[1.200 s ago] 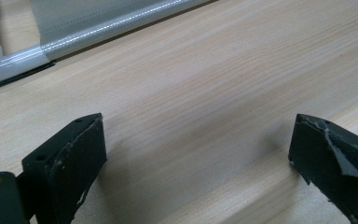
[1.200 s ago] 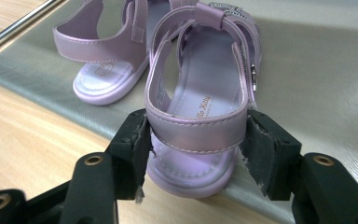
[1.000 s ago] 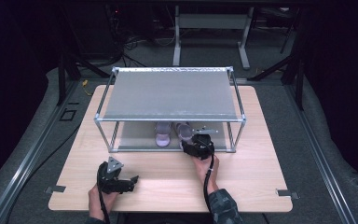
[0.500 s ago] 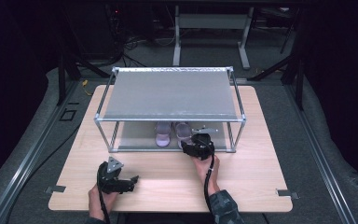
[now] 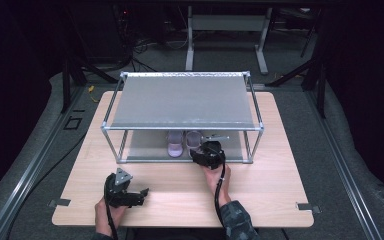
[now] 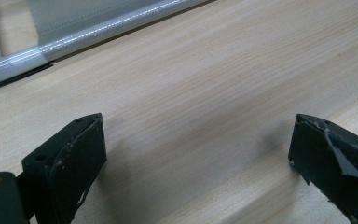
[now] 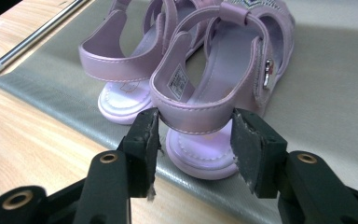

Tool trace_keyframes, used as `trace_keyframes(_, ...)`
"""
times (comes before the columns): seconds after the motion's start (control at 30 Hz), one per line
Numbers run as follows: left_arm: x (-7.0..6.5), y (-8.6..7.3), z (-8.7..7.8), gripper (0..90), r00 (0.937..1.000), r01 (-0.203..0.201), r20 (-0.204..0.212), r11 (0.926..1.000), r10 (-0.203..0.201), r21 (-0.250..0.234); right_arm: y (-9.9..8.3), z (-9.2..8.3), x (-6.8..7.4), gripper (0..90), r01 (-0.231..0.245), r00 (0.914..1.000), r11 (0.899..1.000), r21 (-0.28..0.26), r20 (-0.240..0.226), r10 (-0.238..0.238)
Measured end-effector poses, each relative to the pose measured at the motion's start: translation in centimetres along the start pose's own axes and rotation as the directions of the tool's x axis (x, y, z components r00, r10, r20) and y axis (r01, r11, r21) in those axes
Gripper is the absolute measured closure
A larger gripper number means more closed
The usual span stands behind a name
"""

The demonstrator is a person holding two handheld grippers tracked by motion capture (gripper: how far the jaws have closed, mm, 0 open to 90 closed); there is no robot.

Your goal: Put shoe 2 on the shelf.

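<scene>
Right gripper view: the right gripper (image 7: 193, 135) has just been closing its jaws, which now flank the heel strap of the nearer lilac sandal (image 7: 223, 93), seemingly touching it at both sides. Little else has changed since a second ago. The right hand (image 5: 215, 176) reaches to the rack's (image 5: 182, 100) lower shelf, where both sandals sit side by side. The left gripper (image 6: 196, 158) rests low over the table (image 5: 275, 190), jaws wide apart.
</scene>
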State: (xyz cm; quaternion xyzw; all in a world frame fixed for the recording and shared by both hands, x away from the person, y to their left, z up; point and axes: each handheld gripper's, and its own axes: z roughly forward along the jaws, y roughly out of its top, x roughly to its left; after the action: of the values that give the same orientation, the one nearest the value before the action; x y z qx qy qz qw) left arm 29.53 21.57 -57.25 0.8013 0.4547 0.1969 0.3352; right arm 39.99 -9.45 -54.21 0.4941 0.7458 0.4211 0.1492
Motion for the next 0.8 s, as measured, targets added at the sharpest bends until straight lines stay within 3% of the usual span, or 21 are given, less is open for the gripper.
trace_keyframes(0.27,0.0,0.0,0.0,3.9,1.0000,-0.002,0.002,1.0000,0.002,0.001,0.1,0.7,-0.2,55.4,-0.027,0.9995,1.000,-0.015,-0.014,0.027)
trace_keyframes(0.3,0.0,0.0,0.0,3.9,1.0000,-0.002,0.002,1.0000,0.002,0.001,0.2,0.8,-0.3,55.3,-0.019,0.9994,1.000,-0.014,-0.030,0.018)
trace_keyframes(0.4,0.0,0.0,0.0,3.9,1.0000,-0.003,0.003,1.0000,0.003,0.002,0.3,1.2,-0.1,54.9,-0.018,0.9998,1.000,-0.020,-0.006,0.018)
trace_keyframes(0.6,0.0,0.0,0.0,3.9,1.0000,-0.001,0.004,1.0000,0.001,-0.001,0.5,1.6,0.0,53.2,-0.010,0.9992,1.000,-0.012,-0.039,0.009)
trace_keyframes(0.73,0.0,0.0,0.0,3.9,1.0000,-0.002,0.006,1.0000,0.002,0.001,0.6,1.1,-0.1,51.1,-0.010,0.9994,1.000,-0.011,-0.033,0.010)
trace_keyframes(0.8,0.0,0.0,0.0,3.9,1.0000,-0.003,0.009,1.0000,0.003,0.003,0.6,0.7,-0.2,49.1,-0.008,1.0000,1.000,-0.002,-0.001,0.008)
